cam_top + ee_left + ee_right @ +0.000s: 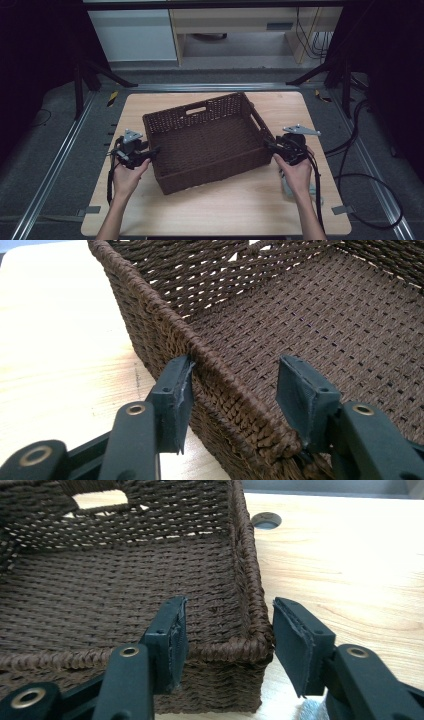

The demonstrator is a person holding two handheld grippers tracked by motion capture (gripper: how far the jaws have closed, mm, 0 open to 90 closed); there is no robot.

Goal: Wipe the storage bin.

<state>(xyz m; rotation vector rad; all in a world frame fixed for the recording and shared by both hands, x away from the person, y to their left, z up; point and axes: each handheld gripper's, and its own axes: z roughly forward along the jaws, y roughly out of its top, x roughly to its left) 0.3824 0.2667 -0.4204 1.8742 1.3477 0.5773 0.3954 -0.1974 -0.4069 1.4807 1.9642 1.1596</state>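
Basket (207,142), one brown woven tray, sits empty near the middle of a pale wooden table (250,205), turned a little askew, its long axis running roughly from the person's left to the person's right. A cut-out handle shows in its far wall and another in its right end wall.

Two hand-held grippers flank it, one at each short end. The left gripper (150,154) meets the near-left rim; in the left gripper view its jaws straddle that wall, one pad (177,400) touching the outer weave, the other pad (300,395) standing apart over the inside, so the fingers are spread and not yet pinching.

The right gripper (272,146) meets the near-right corner. In the right gripper view its jaws also straddle the rim: one pad (170,642) lies inside the basket, the other pad (295,645) outside over the table, both with a gap to the weave. Spread again, nothing clamped.

Each hand is as near its own end as the other, so a two-handed lift looks likely to turn on both pairs of jaws closing across the wall between them.

Count: one basket, two grippers, one table, one round hole (266,520) in the tabletop beyond the basket's right wall.
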